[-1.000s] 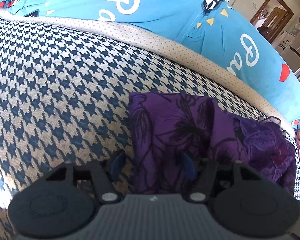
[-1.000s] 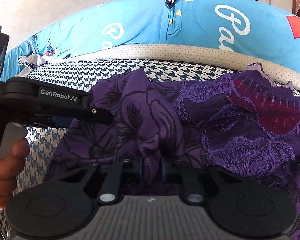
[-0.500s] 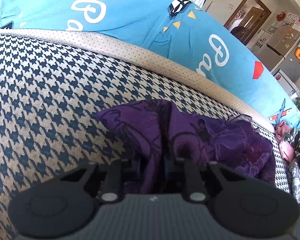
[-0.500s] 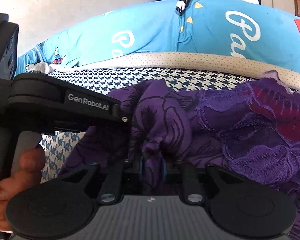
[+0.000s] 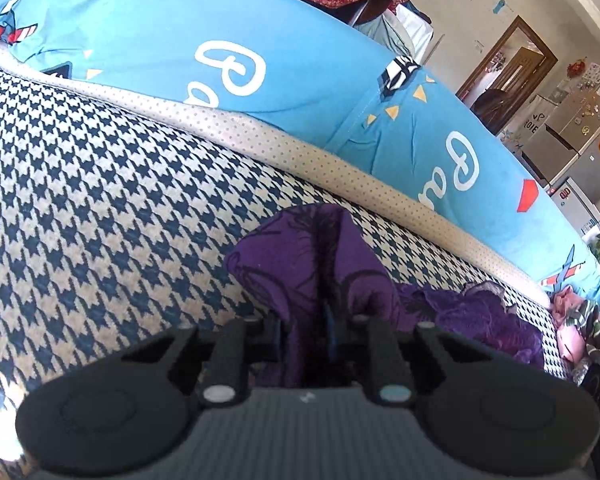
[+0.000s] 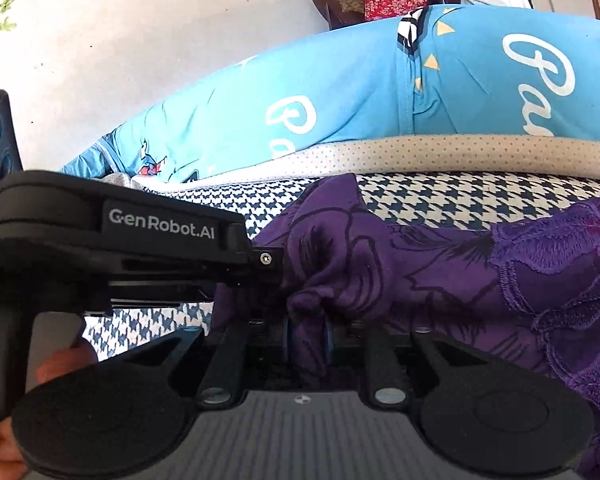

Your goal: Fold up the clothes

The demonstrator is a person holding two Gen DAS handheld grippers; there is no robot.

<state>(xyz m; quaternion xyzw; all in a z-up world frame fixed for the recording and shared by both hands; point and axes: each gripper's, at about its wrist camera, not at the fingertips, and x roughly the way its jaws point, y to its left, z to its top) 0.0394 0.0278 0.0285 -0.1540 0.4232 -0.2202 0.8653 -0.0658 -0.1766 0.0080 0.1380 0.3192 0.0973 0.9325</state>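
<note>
Left gripper (image 5: 304, 328) jaws clamped on purple garment (image 5: 320, 264), lower centre; right gripper (image 6: 307, 334) jaws pinch same garment's fold.

Purple garment (image 5: 300, 264) (black floral lines), navy-and-cream houndstooth cover (image 5: 100, 184), blue white-lettered bedding (image 5: 284, 60).

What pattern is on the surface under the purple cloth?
Navy-and-cream houndstooth cover, clearest in the left wrist view.

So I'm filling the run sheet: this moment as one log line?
left gripper: shut on purple garment | right gripper: shut on purple garment | surface: houndstooth cover
</note>
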